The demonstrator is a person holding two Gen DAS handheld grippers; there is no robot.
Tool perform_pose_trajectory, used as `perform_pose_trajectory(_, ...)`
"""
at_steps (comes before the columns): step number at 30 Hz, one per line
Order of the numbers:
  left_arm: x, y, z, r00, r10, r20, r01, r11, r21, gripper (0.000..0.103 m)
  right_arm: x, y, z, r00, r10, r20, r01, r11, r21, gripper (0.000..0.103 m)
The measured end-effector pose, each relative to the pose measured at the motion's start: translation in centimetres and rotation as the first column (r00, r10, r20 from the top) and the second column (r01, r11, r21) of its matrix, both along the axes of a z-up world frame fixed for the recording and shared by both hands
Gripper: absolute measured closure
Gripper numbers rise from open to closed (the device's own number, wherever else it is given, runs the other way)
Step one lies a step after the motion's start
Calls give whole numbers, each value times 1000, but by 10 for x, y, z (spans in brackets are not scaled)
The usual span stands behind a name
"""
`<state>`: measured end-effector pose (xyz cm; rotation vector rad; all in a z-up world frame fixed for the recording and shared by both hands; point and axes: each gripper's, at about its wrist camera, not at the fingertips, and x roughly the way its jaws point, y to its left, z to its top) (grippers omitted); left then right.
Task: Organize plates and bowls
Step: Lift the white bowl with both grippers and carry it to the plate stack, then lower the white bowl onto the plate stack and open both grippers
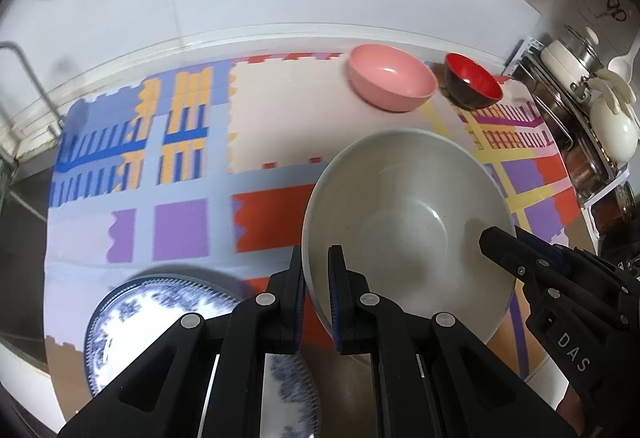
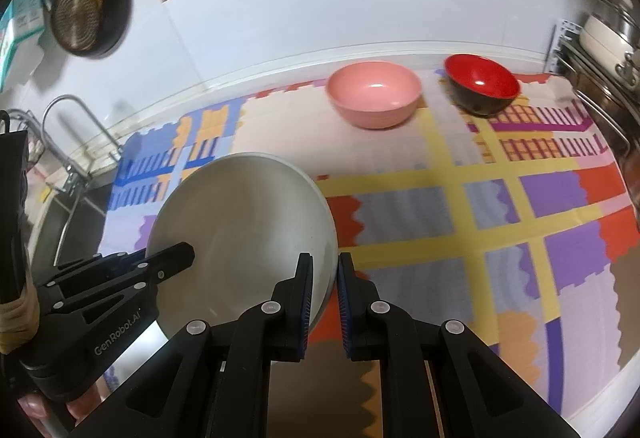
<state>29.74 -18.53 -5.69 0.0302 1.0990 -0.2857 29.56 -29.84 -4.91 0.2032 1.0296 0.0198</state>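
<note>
A large grey-white bowl is held between both grippers over the patterned mat. My left gripper is shut on its left rim, one finger inside and one outside. My right gripper is shut on the opposite rim in the same way. A blue-and-white plate lies on the mat below and left of the bowl, partly hidden by the left gripper. At the mat's far side stand a pink bowl and, to its right, a red bowl with a black outside.
A sink with a curved tap lies left of the mat. A rack with pots and lids stands on the right. A dark pan hangs on the white wall behind. A person's hand holds the left gripper.
</note>
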Motion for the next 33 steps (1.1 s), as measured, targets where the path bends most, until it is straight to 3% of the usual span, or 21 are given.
perform_pose_trajectory(19,-29,108,3,996,92,-7,-92,996,-2,91,-6,103,0,991,124,-40,-124,992,-2,89)
perform_pose_trajectory(33,-49,154,-19,992,112,-54,-109,993,54,91,-17,151,-29,971,187,-146,-186,982,22,89)
